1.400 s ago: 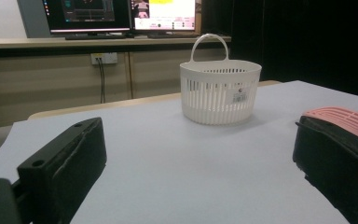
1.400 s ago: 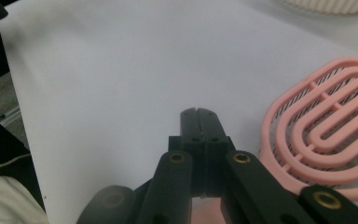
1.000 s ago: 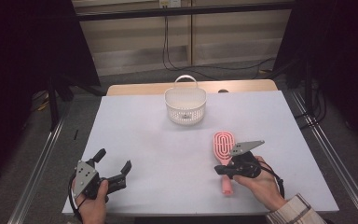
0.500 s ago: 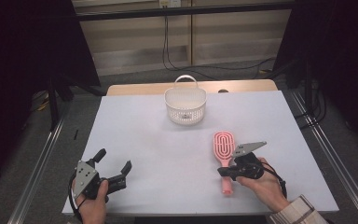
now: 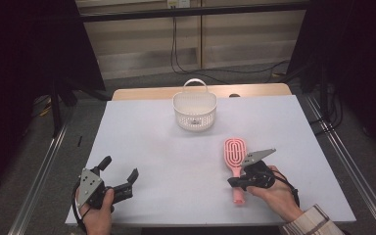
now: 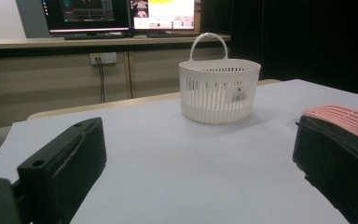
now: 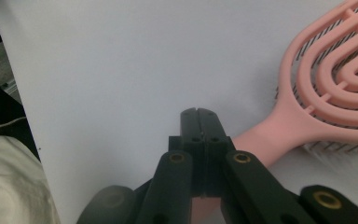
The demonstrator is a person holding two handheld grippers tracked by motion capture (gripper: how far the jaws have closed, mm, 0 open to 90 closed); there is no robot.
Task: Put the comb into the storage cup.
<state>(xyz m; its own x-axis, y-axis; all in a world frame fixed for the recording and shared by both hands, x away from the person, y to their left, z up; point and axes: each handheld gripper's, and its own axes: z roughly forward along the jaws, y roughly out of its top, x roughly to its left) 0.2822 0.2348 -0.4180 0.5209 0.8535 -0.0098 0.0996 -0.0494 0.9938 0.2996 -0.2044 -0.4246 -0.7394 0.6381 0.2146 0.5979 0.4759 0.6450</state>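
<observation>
The right gripper (image 5: 236, 182) is closed, its jaws pressed together above the handle of the pink hairbrush (image 5: 236, 157), which lies flat on the white table (image 5: 176, 161), in front of the white basket (image 5: 195, 111) and a little to its right; I cannot tell if the brush is pinched. The right hand (image 5: 274, 193) comes low from the near edge. The left gripper (image 5: 120, 172), well left of the brush, stands open and empty. In the left gripper view, the basket (image 6: 219, 91) stands upright ahead. In the right gripper view, the shut jaws cover the brush (image 7: 326, 93) handle.
</observation>
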